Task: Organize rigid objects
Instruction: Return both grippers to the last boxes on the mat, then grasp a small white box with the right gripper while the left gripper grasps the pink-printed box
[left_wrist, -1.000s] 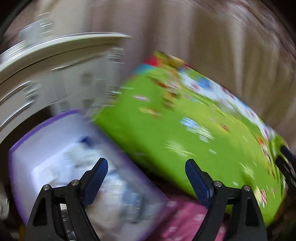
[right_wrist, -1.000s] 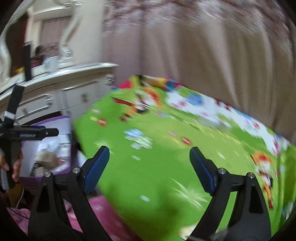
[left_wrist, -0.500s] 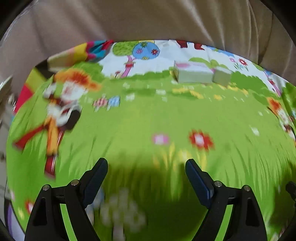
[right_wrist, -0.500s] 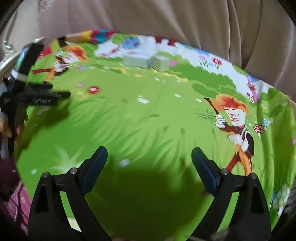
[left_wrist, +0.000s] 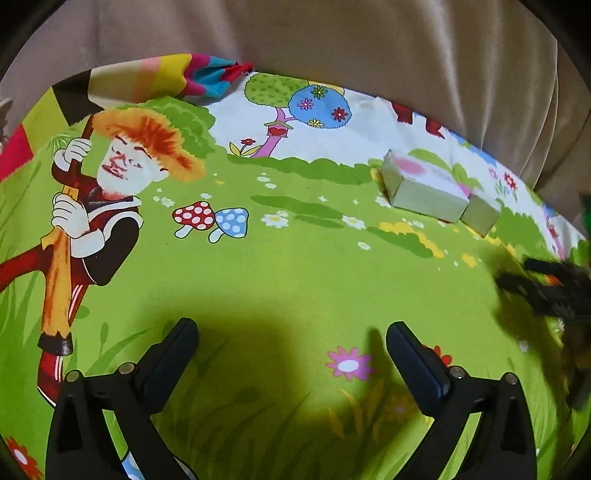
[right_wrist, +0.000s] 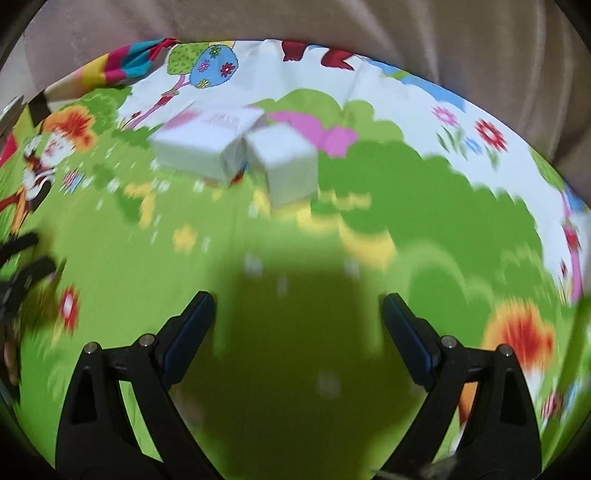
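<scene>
The left gripper (left_wrist: 291, 347) jaws are spreading, the right gripper (right_wrist: 297, 314) jaws gaping, empty above the cartoon-print cloth (left_wrist: 295, 258); two boxes (right_wrist: 207, 144) are lying ahead, beige curtain (left_wrist: 369, 55) beyond.

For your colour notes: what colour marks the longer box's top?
Pink on white, on the longer box; clearest in the left wrist view.

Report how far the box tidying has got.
Done: nothing visibly sorted. The long box and small box lie side by side on the cartoon sheet. In hand: nothing; the left gripper is opening, empty, and the right gripper is open. Left: both boxes.
</scene>
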